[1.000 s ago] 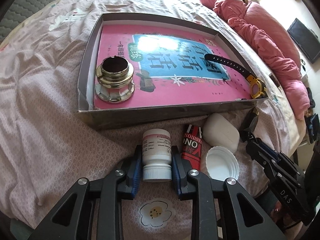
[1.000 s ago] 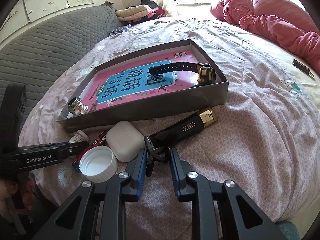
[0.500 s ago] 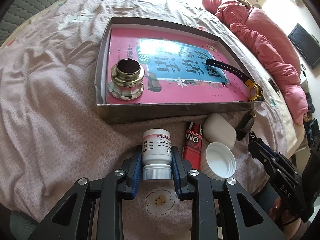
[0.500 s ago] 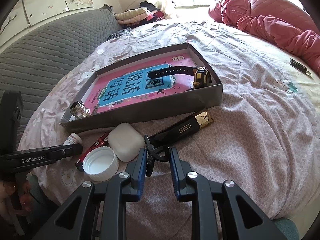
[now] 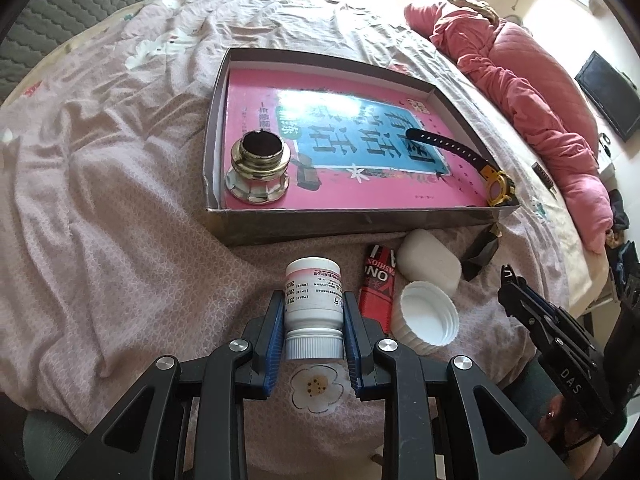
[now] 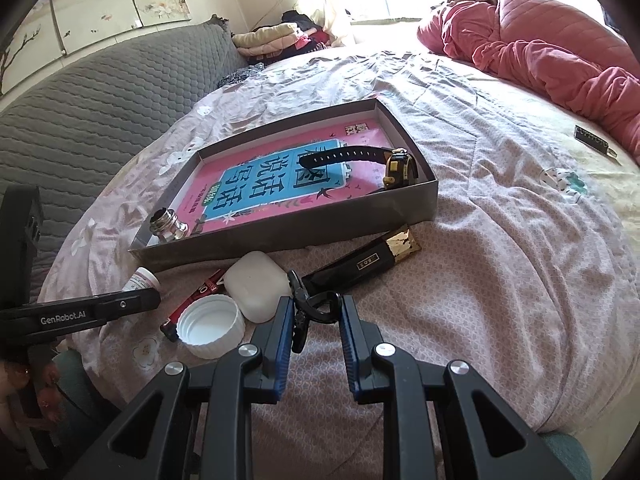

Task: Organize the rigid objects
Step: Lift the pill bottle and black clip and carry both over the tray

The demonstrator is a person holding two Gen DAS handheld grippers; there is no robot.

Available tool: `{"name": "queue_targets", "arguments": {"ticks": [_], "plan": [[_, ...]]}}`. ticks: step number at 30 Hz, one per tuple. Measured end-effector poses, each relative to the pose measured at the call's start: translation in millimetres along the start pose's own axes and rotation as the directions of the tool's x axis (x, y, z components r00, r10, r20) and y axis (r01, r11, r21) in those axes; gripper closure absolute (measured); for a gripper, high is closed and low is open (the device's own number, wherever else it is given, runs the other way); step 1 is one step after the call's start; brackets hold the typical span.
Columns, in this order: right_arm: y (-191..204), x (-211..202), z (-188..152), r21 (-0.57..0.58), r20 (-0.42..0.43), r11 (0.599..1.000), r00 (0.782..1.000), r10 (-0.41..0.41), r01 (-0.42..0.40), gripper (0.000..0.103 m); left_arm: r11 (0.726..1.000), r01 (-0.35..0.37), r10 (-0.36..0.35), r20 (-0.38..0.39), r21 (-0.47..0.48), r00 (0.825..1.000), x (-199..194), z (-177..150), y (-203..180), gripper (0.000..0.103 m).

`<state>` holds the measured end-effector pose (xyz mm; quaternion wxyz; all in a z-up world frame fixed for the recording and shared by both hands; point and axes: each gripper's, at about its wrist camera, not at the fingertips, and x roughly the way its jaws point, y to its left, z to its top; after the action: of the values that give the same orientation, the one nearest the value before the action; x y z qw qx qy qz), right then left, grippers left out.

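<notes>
The left tool (image 5: 314, 336) clenches the white pill bottle (image 5: 313, 304) near its cap, just short of the box (image 5: 360, 222), probably its destination. The right tool (image 6: 312, 322) is released around a black clip (image 6: 308, 308) (not gripped) on the bed (image 6: 500, 240).

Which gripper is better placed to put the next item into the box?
Left. The left gripper is shut on the pill bottle, facing the box; the right gripper only straddles the black clip.
</notes>
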<state>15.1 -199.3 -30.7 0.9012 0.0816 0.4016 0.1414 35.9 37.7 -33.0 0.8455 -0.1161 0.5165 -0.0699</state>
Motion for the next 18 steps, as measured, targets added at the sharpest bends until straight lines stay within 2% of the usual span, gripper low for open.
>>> {"name": "queue_targets", "arguments": {"ticks": [18], "plan": [[3, -12, 2, -0.011, 0.071, 1.0, 0.997, 0.014, -0.013, 0.08, 0.999, -0.036, 0.034, 0.059, 0.032, 0.998, -22, 0, -18, 0.076]]}}
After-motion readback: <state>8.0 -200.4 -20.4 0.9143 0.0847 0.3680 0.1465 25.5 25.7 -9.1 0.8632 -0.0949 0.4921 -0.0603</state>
